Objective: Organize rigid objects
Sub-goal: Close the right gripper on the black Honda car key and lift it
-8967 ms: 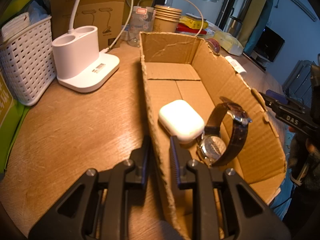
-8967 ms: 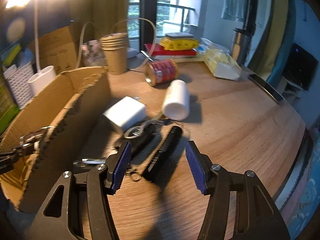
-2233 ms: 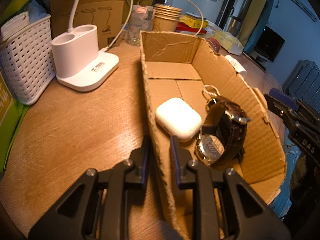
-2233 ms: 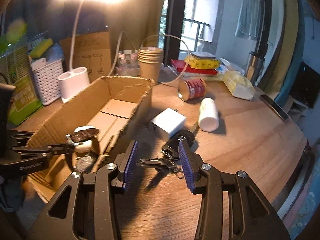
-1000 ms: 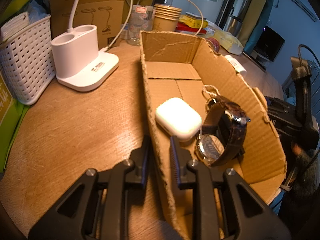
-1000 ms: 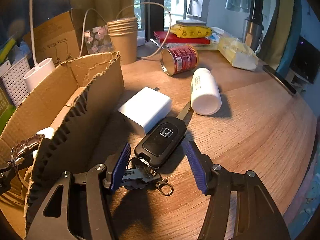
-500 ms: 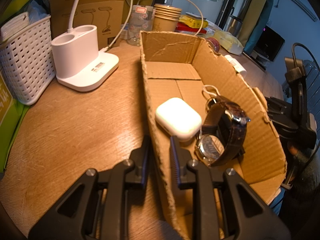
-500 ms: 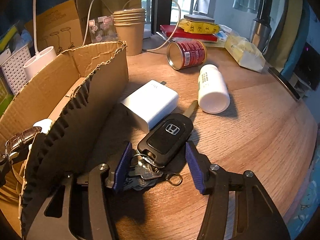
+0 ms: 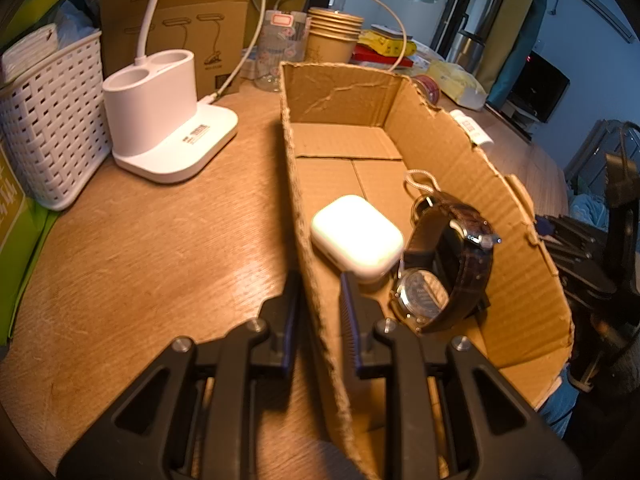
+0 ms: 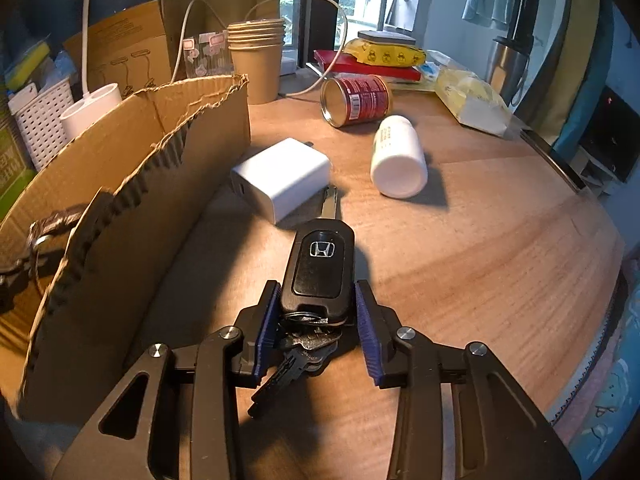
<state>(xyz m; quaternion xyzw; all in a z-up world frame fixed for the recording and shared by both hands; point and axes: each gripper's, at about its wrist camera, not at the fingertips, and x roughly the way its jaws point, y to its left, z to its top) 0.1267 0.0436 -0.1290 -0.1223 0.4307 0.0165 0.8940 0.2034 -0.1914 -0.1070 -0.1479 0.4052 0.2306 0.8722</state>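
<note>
**Two grippers at a wooden table: box wall pinched, car key between closing pads**

Right wrist view, lower centre: the right gripper (image 10: 316, 316) has just been closing its jaws around the black car key (image 10: 320, 268); the left blue pad meets the fob's side, while whether the right pad presses on it cannot be told. A bunch of metal keys (image 10: 300, 350) lies under the fob on the wooden table (image 10: 500, 248). Beyond, mid-frame, lie a white charger (image 10: 282, 178), a white bottle (image 10: 398, 158) on its side and a red can (image 10: 356, 100), also tipped. Paper cups (image 10: 256, 64) stand at upper centre before a window.

Left wrist view, lower centre: the left gripper (image 9: 318, 316) is clenched on the near wall of the cardboard box (image 9: 344, 96). Inside the box lie a white earbud case (image 9: 356, 236) and, just beside it, a leather-strapped watch (image 9: 444, 268). At upper left stand a white lamp base (image 9: 168, 124) and a white basket (image 9: 48, 120).
</note>
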